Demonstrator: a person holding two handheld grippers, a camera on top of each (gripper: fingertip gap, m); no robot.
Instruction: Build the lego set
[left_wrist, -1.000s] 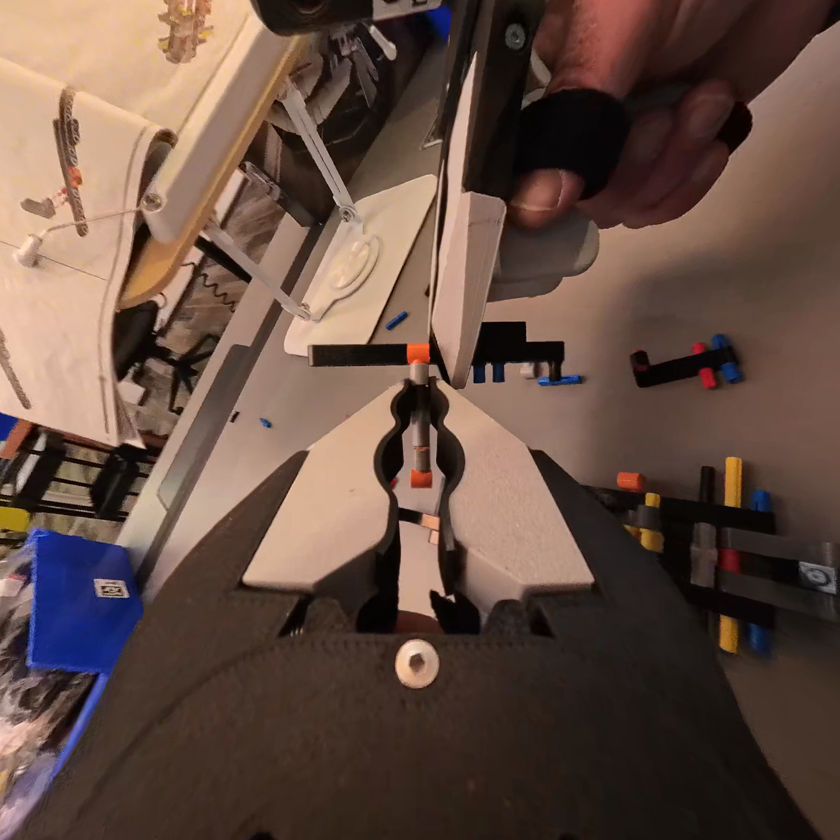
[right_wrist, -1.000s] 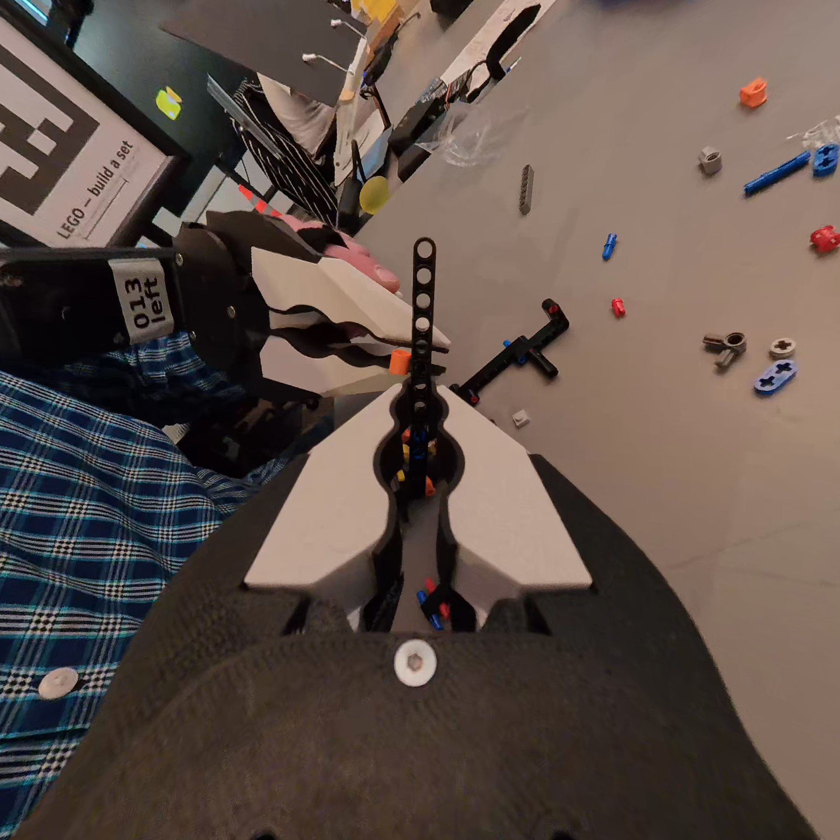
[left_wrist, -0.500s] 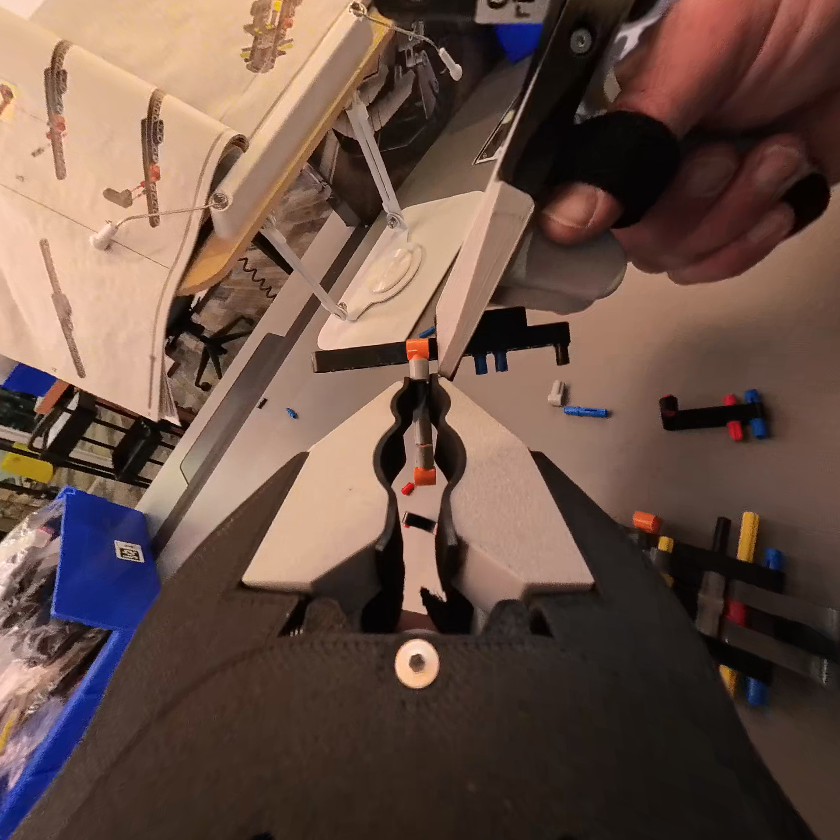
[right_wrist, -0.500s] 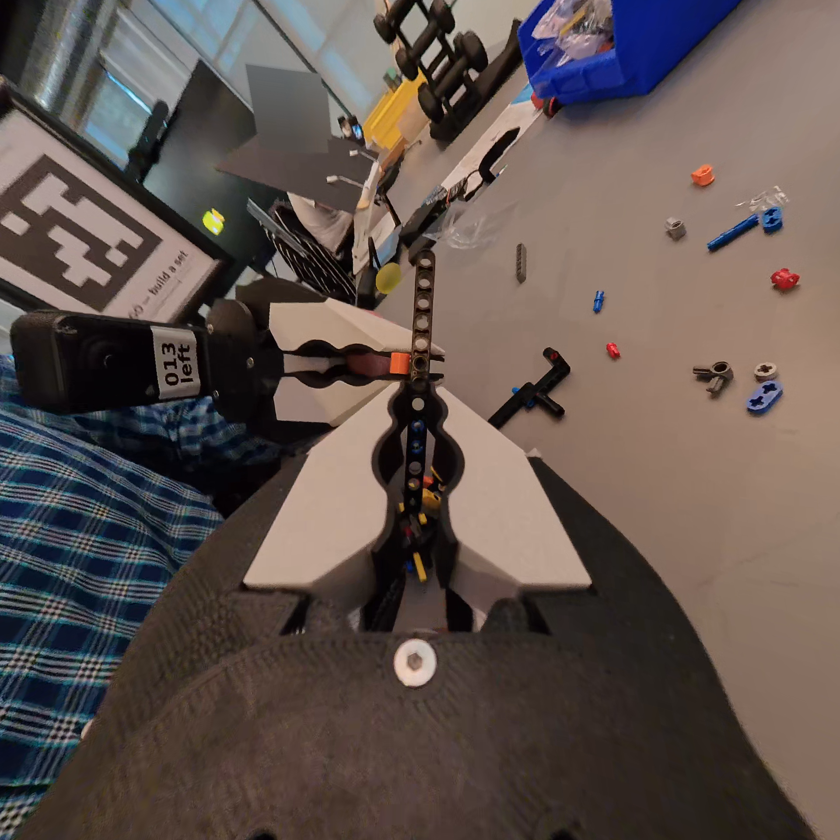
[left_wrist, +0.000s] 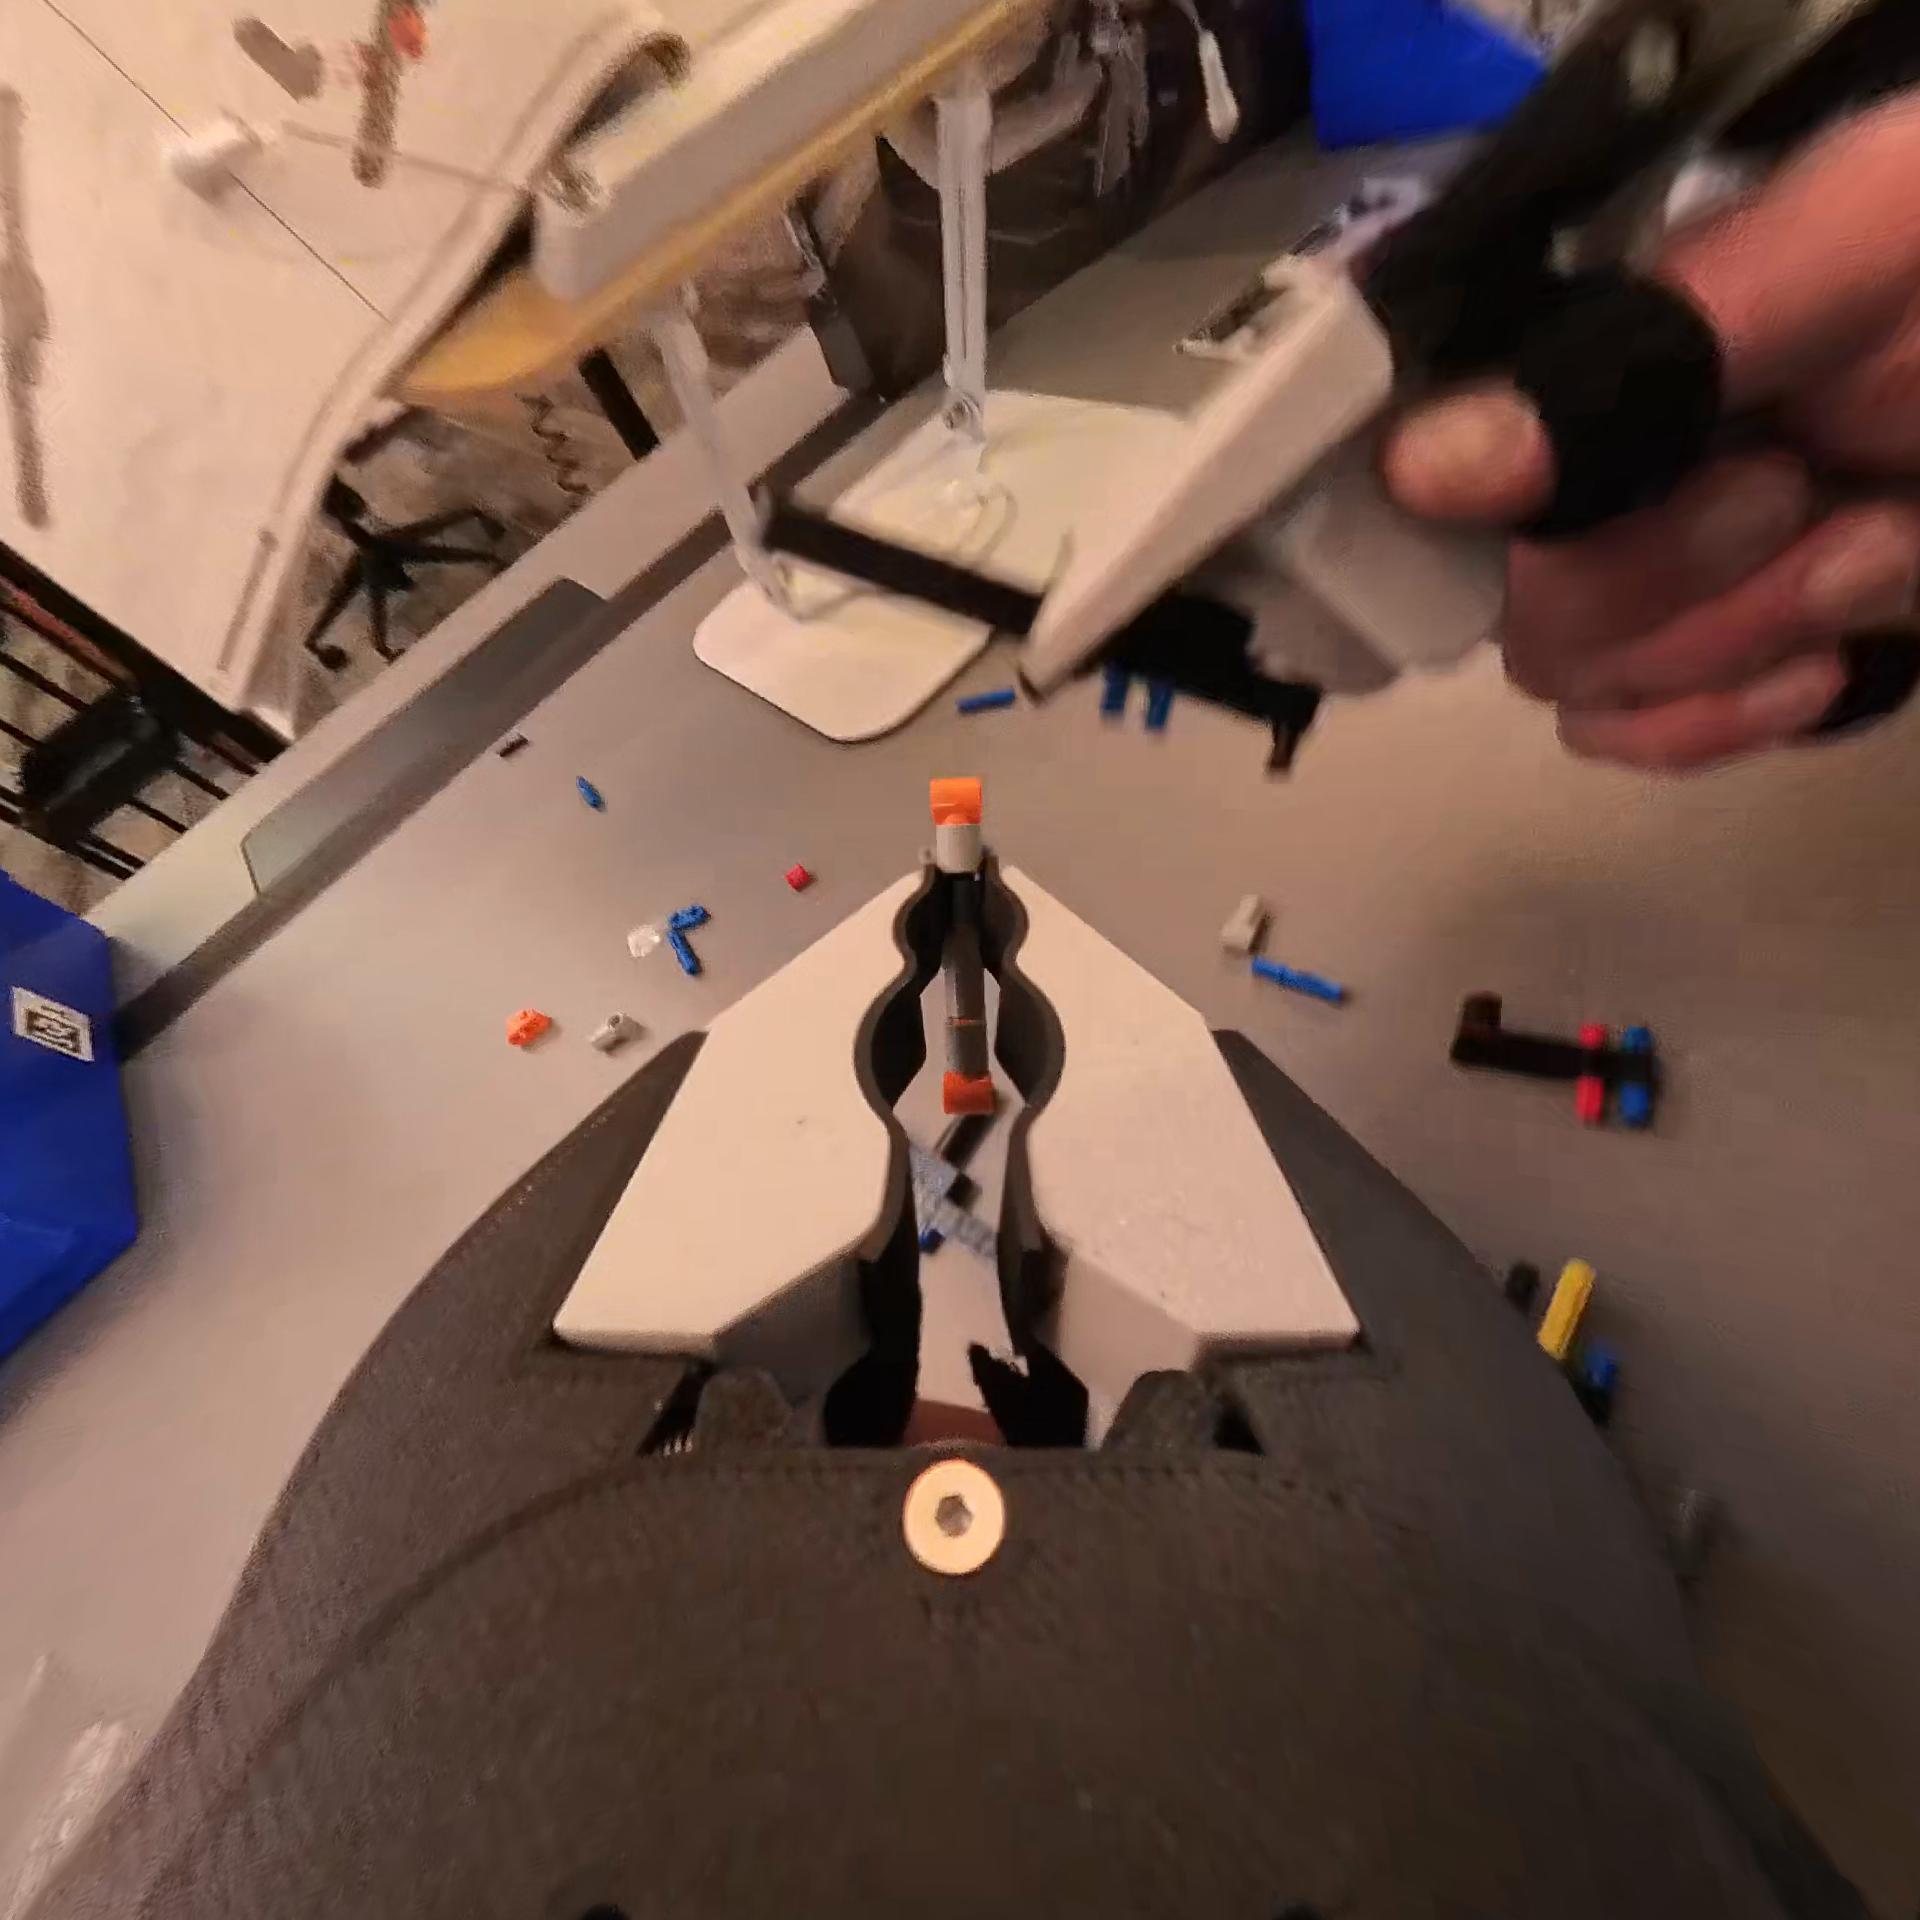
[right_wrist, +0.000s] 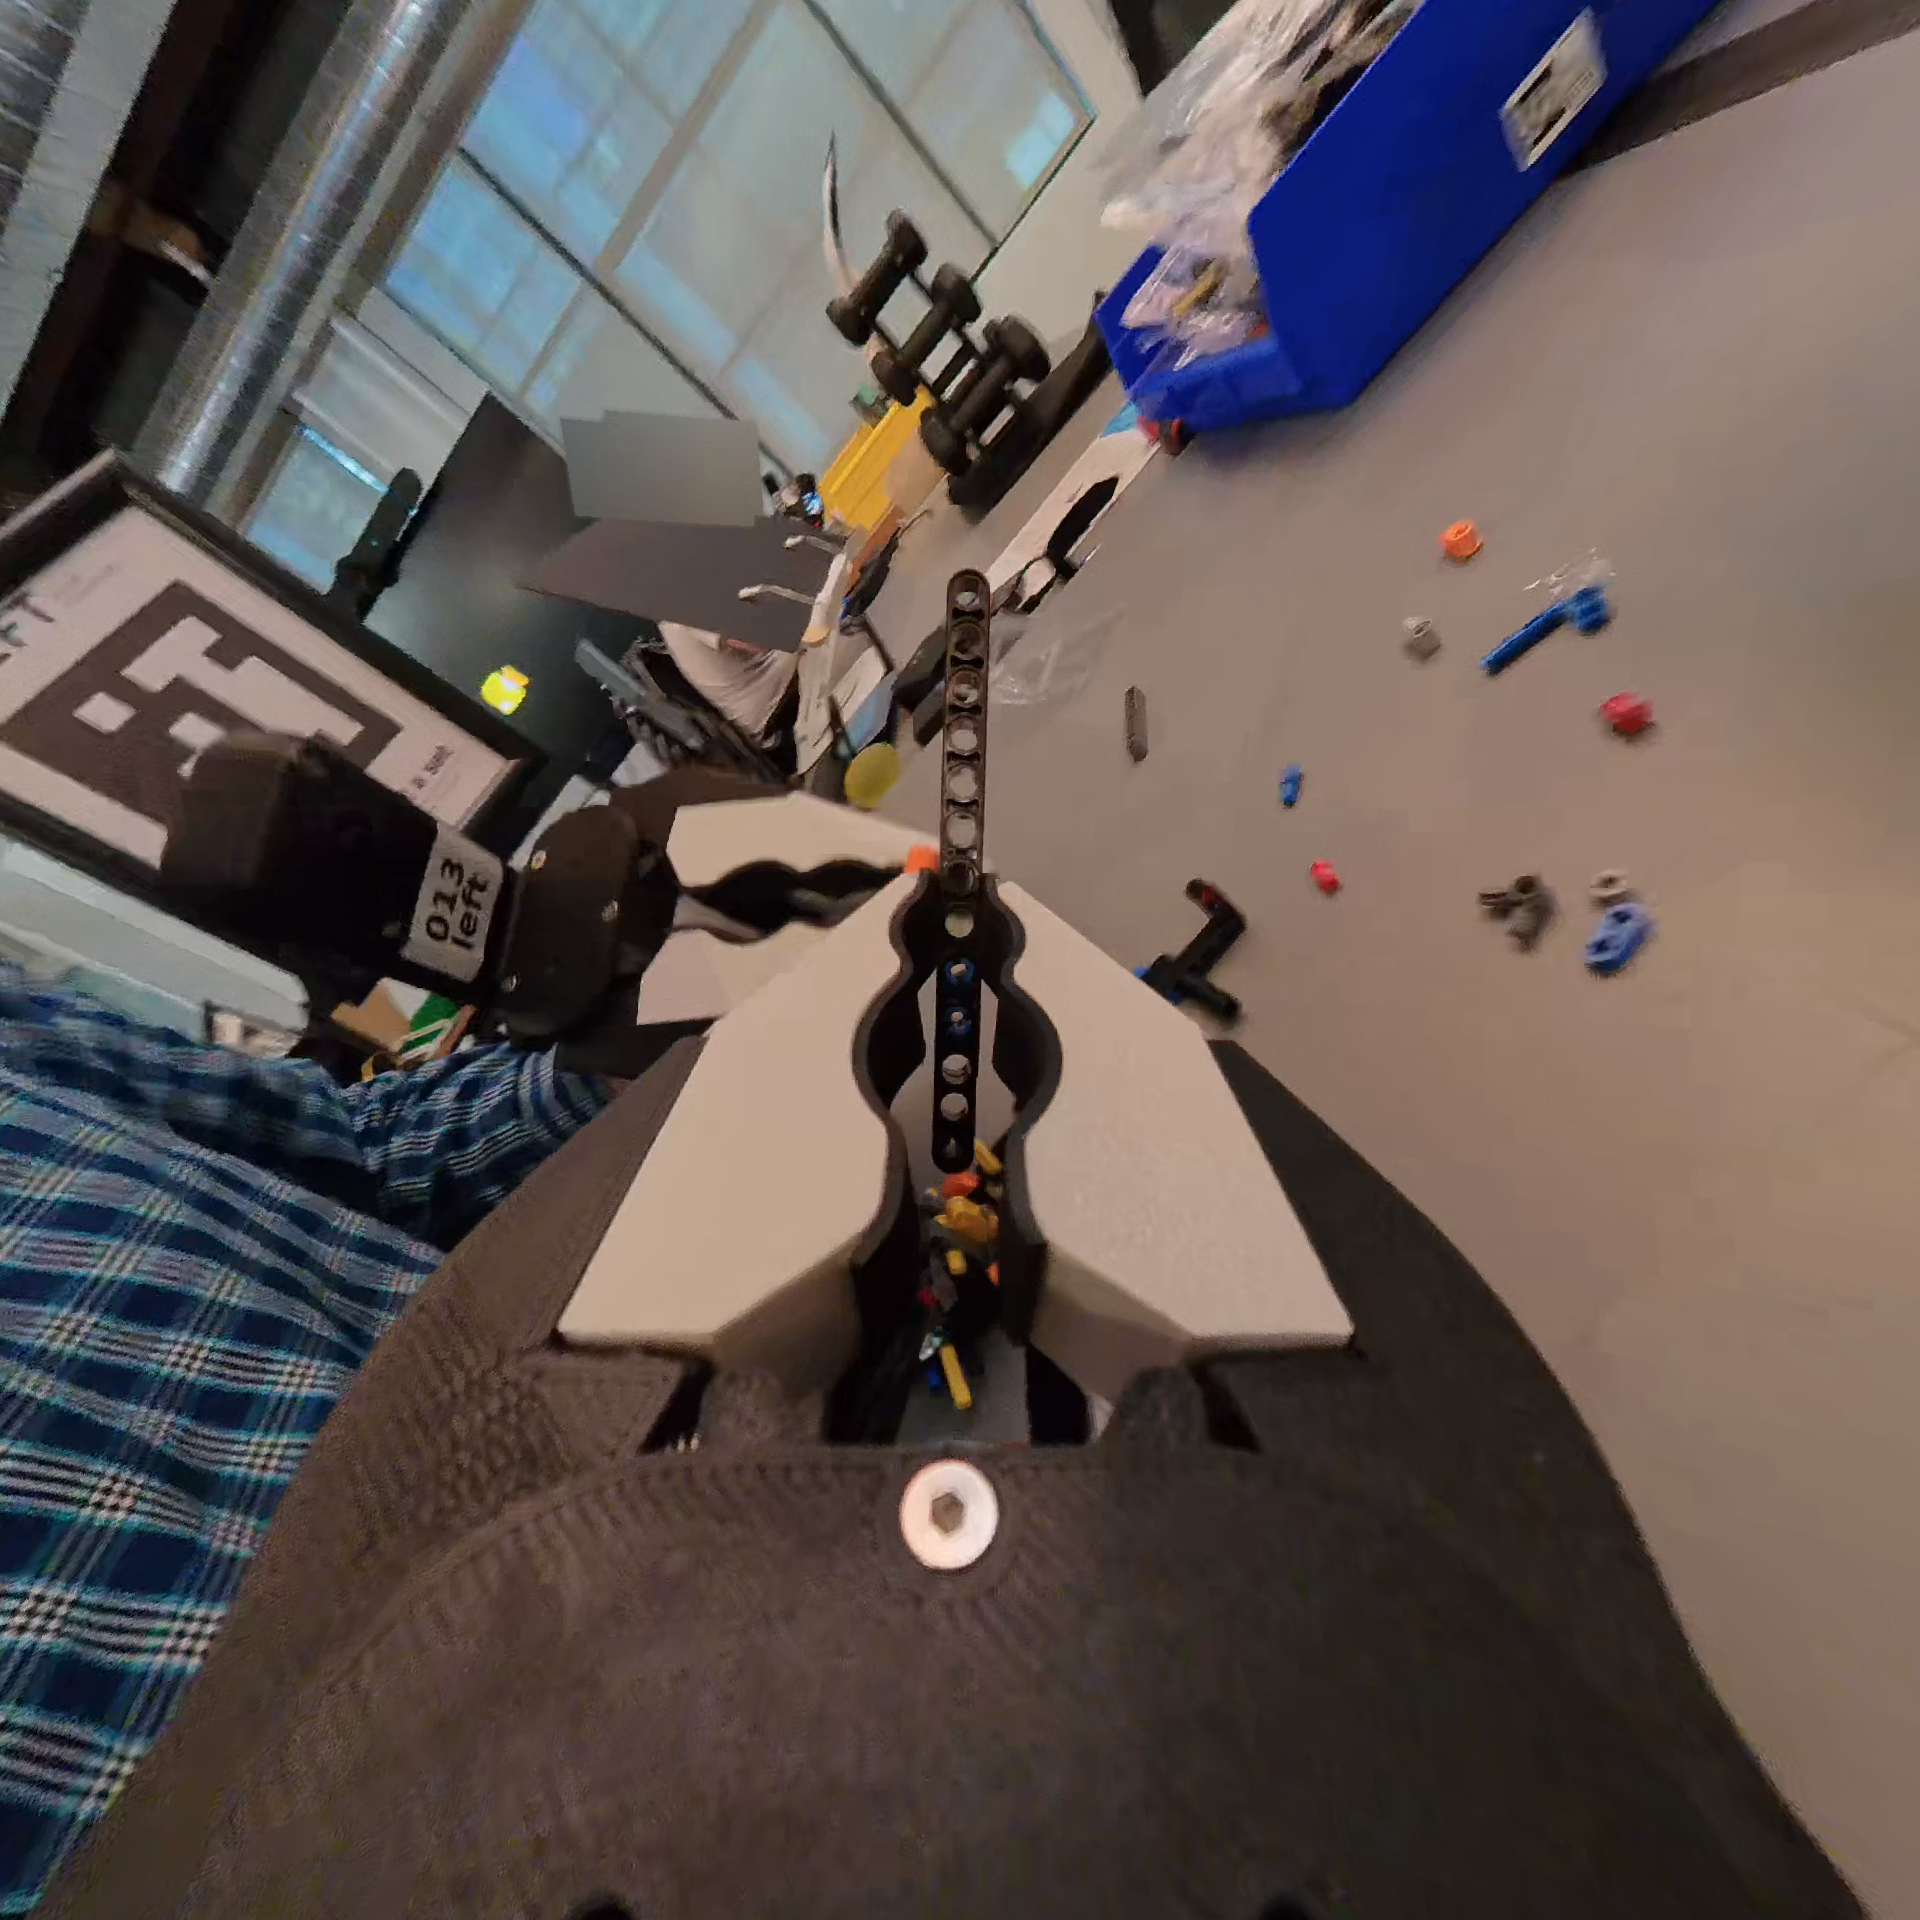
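Left wrist view: left gripper (left_wrist: 957, 883) clamped on an orange-tipped grey axle (left_wrist: 958, 961), tip foremost for insertion; right gripper (right_wrist: 956, 883) pinching a black holed liftarm (right_wrist: 962, 800) upright above the worktop (right_wrist: 1558, 1039) to receive it.

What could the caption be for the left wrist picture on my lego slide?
Left gripper clamps a grey axle with orange ends while the right gripper carries a long black beam.

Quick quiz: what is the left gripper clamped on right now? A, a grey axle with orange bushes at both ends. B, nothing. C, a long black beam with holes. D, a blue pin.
A: the left gripper is shut on the grey axle with orange bushes, which pokes out past its fingertips.
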